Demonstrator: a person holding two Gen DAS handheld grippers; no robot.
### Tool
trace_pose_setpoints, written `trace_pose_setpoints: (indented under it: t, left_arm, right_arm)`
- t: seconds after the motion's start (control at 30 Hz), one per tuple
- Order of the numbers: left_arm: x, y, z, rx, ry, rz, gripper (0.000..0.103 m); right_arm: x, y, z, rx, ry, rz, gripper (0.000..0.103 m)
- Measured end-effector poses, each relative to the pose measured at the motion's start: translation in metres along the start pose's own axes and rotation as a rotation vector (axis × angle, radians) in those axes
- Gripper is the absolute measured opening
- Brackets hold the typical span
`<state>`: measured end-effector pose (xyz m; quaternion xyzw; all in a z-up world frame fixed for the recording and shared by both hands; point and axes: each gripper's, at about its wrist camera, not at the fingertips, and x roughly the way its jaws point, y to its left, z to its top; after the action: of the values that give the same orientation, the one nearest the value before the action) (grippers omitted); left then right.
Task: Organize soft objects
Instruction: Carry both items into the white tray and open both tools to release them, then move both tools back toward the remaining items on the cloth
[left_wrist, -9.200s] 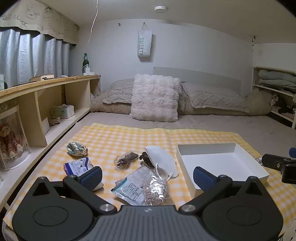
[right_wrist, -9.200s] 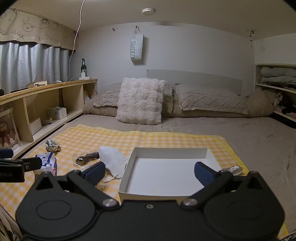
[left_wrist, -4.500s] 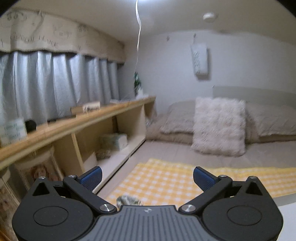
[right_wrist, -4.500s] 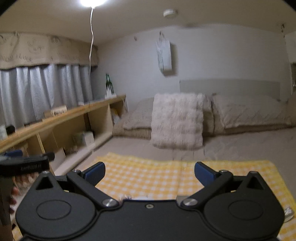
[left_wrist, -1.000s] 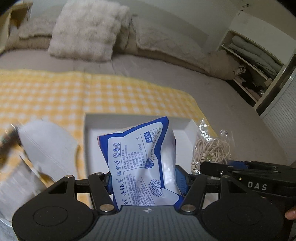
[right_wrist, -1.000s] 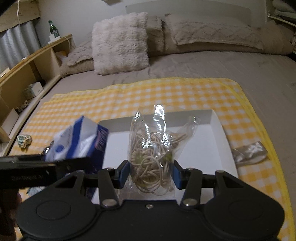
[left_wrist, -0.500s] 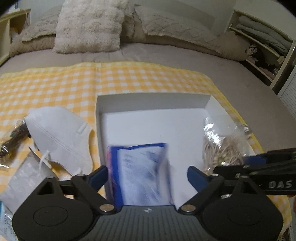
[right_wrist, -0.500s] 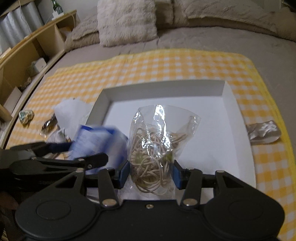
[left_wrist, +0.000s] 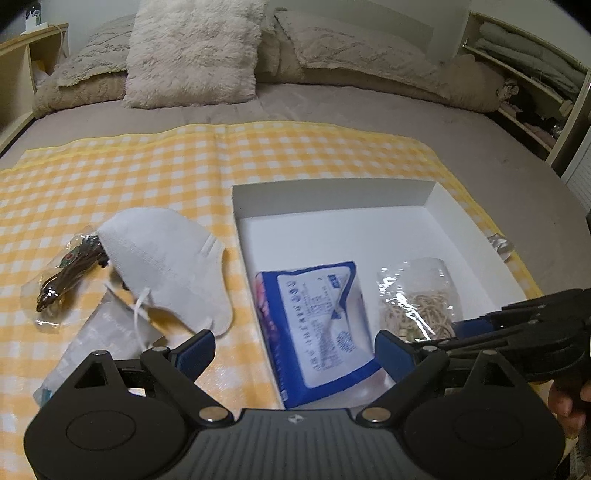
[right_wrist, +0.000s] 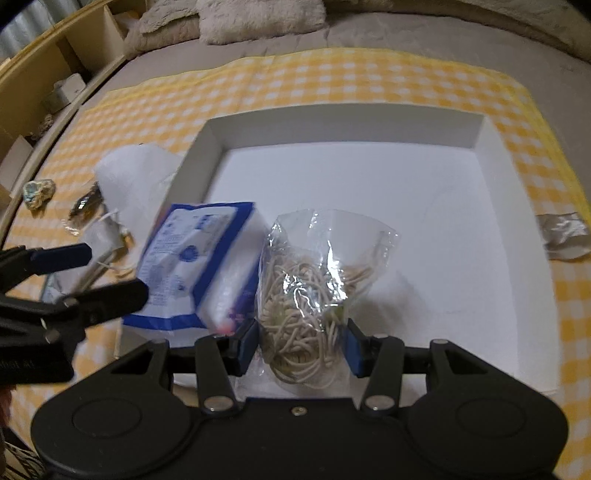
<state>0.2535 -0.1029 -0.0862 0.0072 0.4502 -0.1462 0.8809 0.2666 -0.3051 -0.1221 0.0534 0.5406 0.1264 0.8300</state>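
A blue and white tissue pack (left_wrist: 319, 328) lies in the white box (left_wrist: 332, 194) near its front left corner; it also shows in the right wrist view (right_wrist: 199, 264). My left gripper (left_wrist: 295, 350) is open and empty just above it. My right gripper (right_wrist: 301, 343) is shut on a clear bag of rubber bands (right_wrist: 317, 291) and holds it low over the box (right_wrist: 343, 122); the bag also shows in the left wrist view (left_wrist: 419, 299).
On the yellow checked cloth (left_wrist: 110, 166) left of the box lie a white face mask (left_wrist: 166, 266), a clear bag of dark items (left_wrist: 68, 269) and a flat grey packet (left_wrist: 99, 343). A silvery packet (right_wrist: 563, 234) lies right of the box. Pillows (left_wrist: 192, 51) lie behind.
My left gripper has opened and the tissue pack has dropped into the box. My right gripper has lowered the rubber band bag toward the box floor.
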Motion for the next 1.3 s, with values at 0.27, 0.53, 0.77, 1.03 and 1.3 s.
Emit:
trace_pose_setpoints:
  t: [0.27, 0.53, 0.77, 1.03, 1.3]
  left_arm:
    - [-0.004, 0.006, -0.002, -0.010, 0.001, 0.012, 0.093]
    - [-0.014, -0.004, -0.003, -0.003, -0.016, 0.006, 0.094]
    - [-0.031, -0.008, -0.007, 0.000, -0.045, 0.004, 0.098]
    - [-0.047, -0.007, -0.013, -0.012, -0.079, 0.022, 0.103]
    - [-0.059, 0.000, -0.021, -0.015, -0.097, 0.055, 0.103]
  right_arm:
    - [-0.017, 0.017, 0.005, -0.044, -0.043, -0.041, 0.068]
    - [-0.056, 0.005, -0.003, -0.023, -0.130, -0.069, 0.074]
    - [-0.083, 0.010, -0.016, -0.060, -0.195, -0.081, 0.076]
    - [-0.105, 0.020, -0.032, -0.040, -0.251, -0.077, 0.083]
    - [-0.122, 0.022, -0.045, -0.071, -0.327, -0.121, 0.103]
